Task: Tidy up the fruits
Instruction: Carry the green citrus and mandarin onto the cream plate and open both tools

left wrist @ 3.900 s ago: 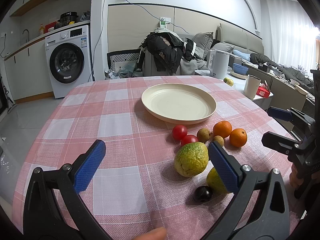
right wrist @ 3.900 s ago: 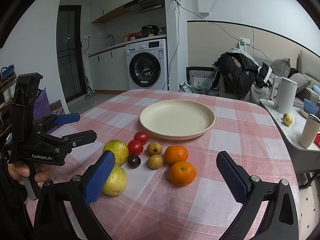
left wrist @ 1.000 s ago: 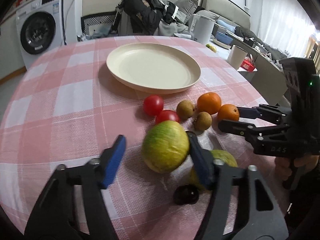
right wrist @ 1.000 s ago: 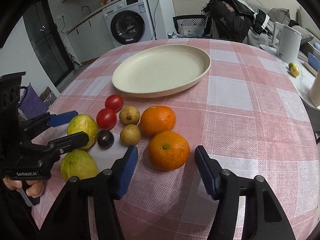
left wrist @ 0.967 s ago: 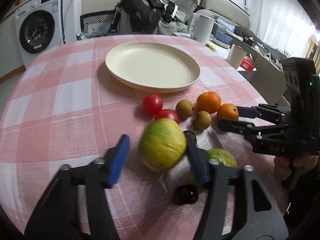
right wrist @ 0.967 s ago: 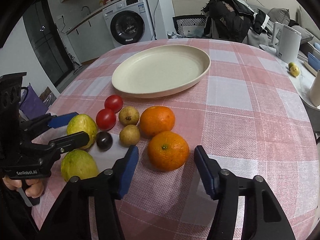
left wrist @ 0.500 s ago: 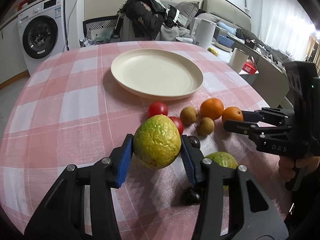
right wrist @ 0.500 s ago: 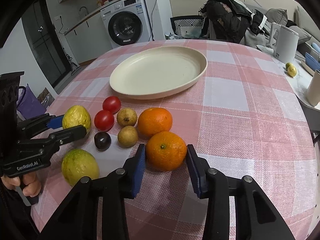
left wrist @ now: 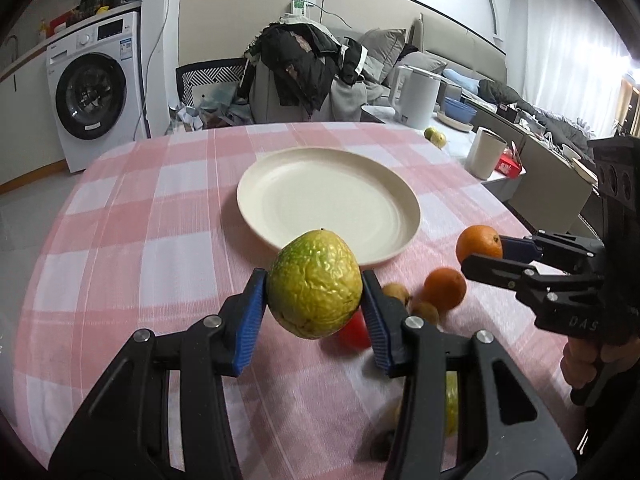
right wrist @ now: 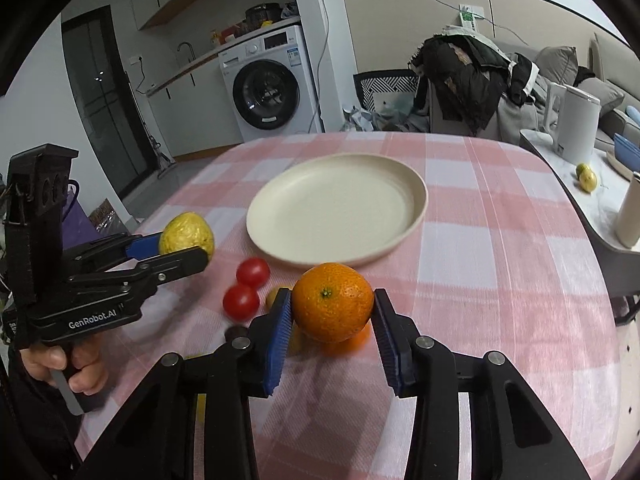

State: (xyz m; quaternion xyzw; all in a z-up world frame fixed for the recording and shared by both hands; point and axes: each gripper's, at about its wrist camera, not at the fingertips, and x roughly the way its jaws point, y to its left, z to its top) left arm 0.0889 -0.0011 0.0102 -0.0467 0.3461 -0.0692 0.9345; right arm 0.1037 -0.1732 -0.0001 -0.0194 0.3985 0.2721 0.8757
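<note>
My left gripper (left wrist: 314, 310) is shut on a green-yellow wrinkled fruit (left wrist: 315, 283) and holds it above the pink checked table, in front of the empty cream plate (left wrist: 328, 200). My right gripper (right wrist: 331, 334) is shut on an orange (right wrist: 332, 307), lifted off the table near the plate (right wrist: 336, 216). The right gripper with its orange (left wrist: 478, 242) shows at the right of the left wrist view. The left gripper with its fruit (right wrist: 186, 236) shows at the left of the right wrist view. A second orange (left wrist: 445, 288), two tomatoes (right wrist: 252, 272), small brown fruits (left wrist: 396, 292) and another green fruit lie on the table.
A chair heaped with clothes (left wrist: 304, 68) stands behind the table. A side counter at the right holds a white kettle (left wrist: 416, 98), a cup (left wrist: 486, 152) and small fruits. A washing machine (left wrist: 94, 96) stands at the back left.
Both grippers closed on their fruits and lifted them: the left raised the green-yellow fruit, the right raised the orange. Both have moved toward the plate.
</note>
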